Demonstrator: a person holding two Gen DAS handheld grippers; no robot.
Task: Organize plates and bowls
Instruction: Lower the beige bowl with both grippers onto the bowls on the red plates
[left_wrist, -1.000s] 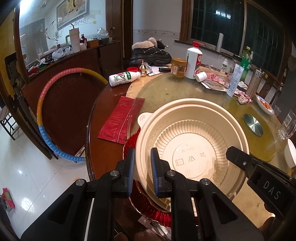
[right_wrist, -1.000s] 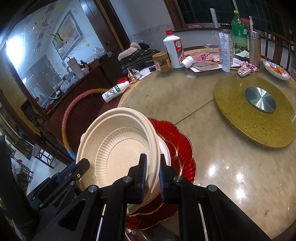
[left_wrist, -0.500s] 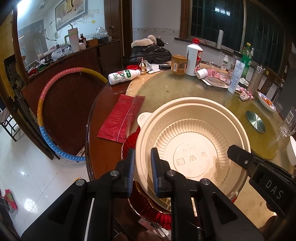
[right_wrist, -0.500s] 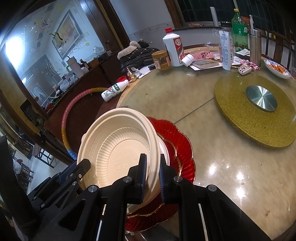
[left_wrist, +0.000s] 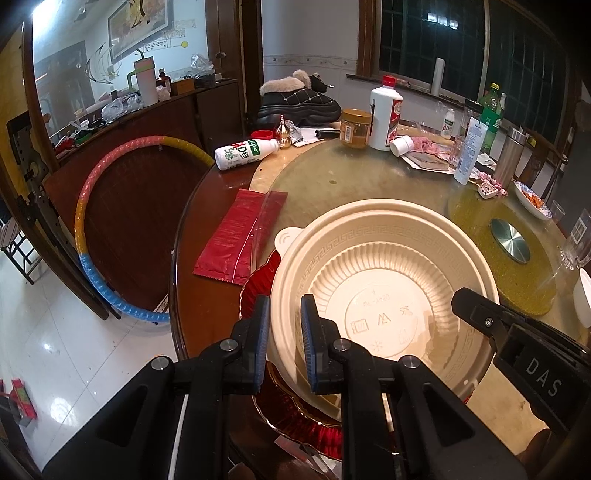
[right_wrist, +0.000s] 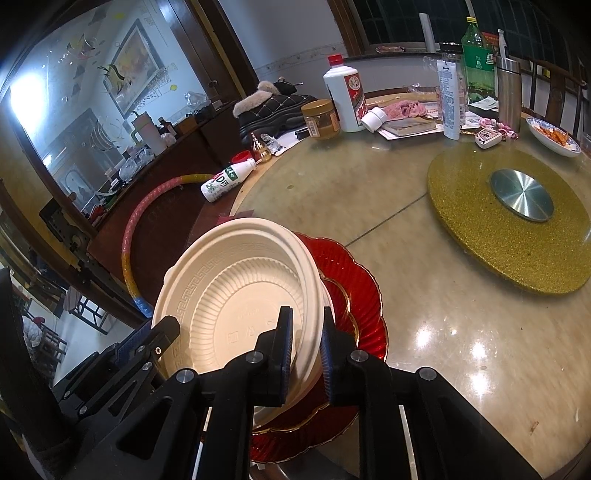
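A big cream plastic bowl (left_wrist: 384, 266) sits slightly tilted on a stack of red gold-rimmed plates (right_wrist: 354, 295) near the table's edge. My left gripper (left_wrist: 284, 343) is shut on the bowl's near-left rim, one blue pad inside and one outside. My right gripper (right_wrist: 306, 350) has the opposite rim of the cream bowl (right_wrist: 236, 280) between its pads. Its jaws are opening, and the pads still look to be against the rim. Each gripper's black tip shows at the edge of the other's view.
A red packet (left_wrist: 240, 236) lies left of the stack, with a toppled milk bottle (left_wrist: 243, 151) beyond it. A gold turntable (right_wrist: 517, 221) lies to the right. Bottles, a jar (right_wrist: 321, 118) and a food dish (right_wrist: 554, 136) crowd the far side. A hoop (left_wrist: 88, 206) leans beside the table.
The right gripper's jaws stand slightly wider apart than before. The bowl, the plates and the left gripper have not moved.
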